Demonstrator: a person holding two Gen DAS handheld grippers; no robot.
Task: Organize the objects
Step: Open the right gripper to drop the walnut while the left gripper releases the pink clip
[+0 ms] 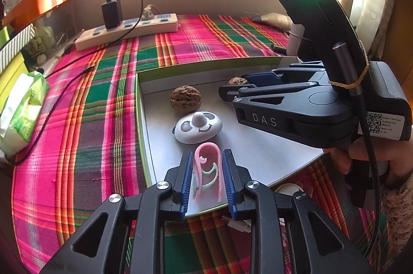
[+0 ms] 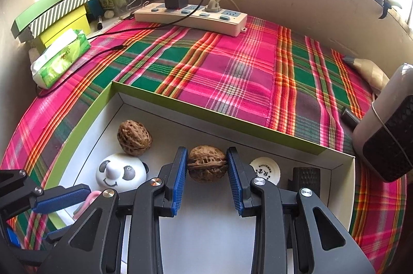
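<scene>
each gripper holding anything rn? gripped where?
Left gripper: shut on the pink clip, pads on its two outer sides. Right gripper: shut on a walnut, pads at its two ends, over the green-rimmed box.

We see open plaid bench (image 2: 232, 83) between the green-walled tray (image 2: 206, 116) and the power strip (image 2: 191, 16). Inside the tray, two walnuts (image 2: 134, 137), a panda piece (image 2: 121, 173), a white disc (image 2: 265, 169) and a black block (image 2: 306, 177) crowd the far side; its near floor lies bare.
</scene>
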